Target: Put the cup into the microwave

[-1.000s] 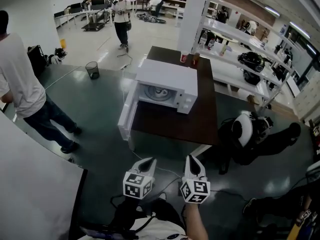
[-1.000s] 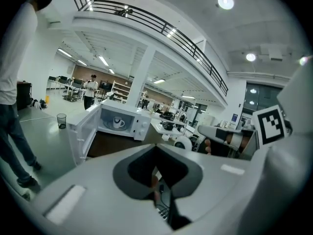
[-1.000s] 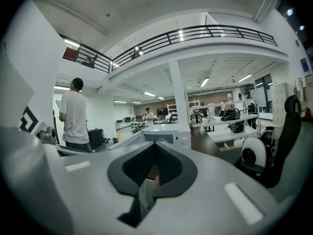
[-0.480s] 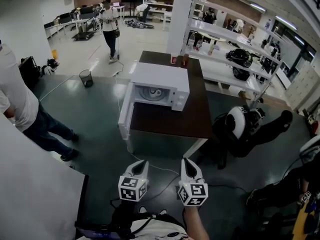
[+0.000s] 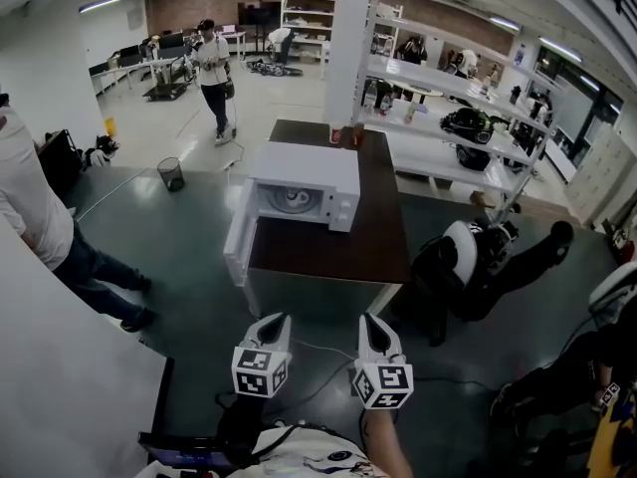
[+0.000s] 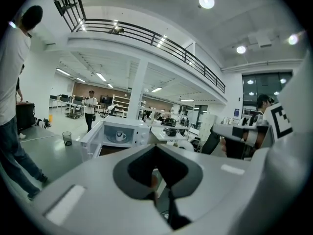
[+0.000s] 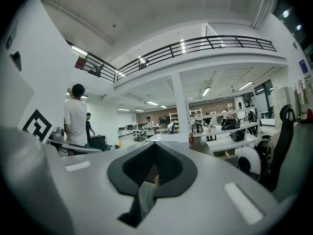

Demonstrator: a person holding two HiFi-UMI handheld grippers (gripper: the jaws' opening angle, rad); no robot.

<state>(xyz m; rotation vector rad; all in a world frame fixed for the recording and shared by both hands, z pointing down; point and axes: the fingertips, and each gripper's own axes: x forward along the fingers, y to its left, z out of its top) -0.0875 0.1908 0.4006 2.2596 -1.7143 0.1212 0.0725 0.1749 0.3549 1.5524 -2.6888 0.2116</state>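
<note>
A white microwave (image 5: pixel 304 170) stands on a dark brown table (image 5: pixel 370 239) with its door (image 5: pixel 238 248) swung open to the left. A white cup (image 5: pixel 293 200) sits inside it, also seen in the left gripper view as the cup (image 6: pixel 119 136) in the microwave (image 6: pixel 128 130). My left gripper (image 5: pixel 276 320) and right gripper (image 5: pixel 368 321) hang side by side over the floor, well short of the table. Both are shut with nothing in them. The left gripper (image 6: pixel 155 147) points toward the microwave. The right gripper (image 7: pixel 155 146) points level past the table.
A person in a white shirt (image 5: pixel 28 217) stands at the left, another person (image 5: pixel 213 64) far back. A mesh bin (image 5: pixel 171 173) is on the floor. A black chair with a white round thing (image 5: pixel 464 257) sits right of the table. Shelves (image 5: pixel 448 80), a pillar (image 5: pixel 348 38) and red cans (image 5: pixel 338 135) lie behind.
In the head view the microwave and table have drawn farther off and higher in the picture. Both grippers stay shut and side by side, a little higher than before.
</note>
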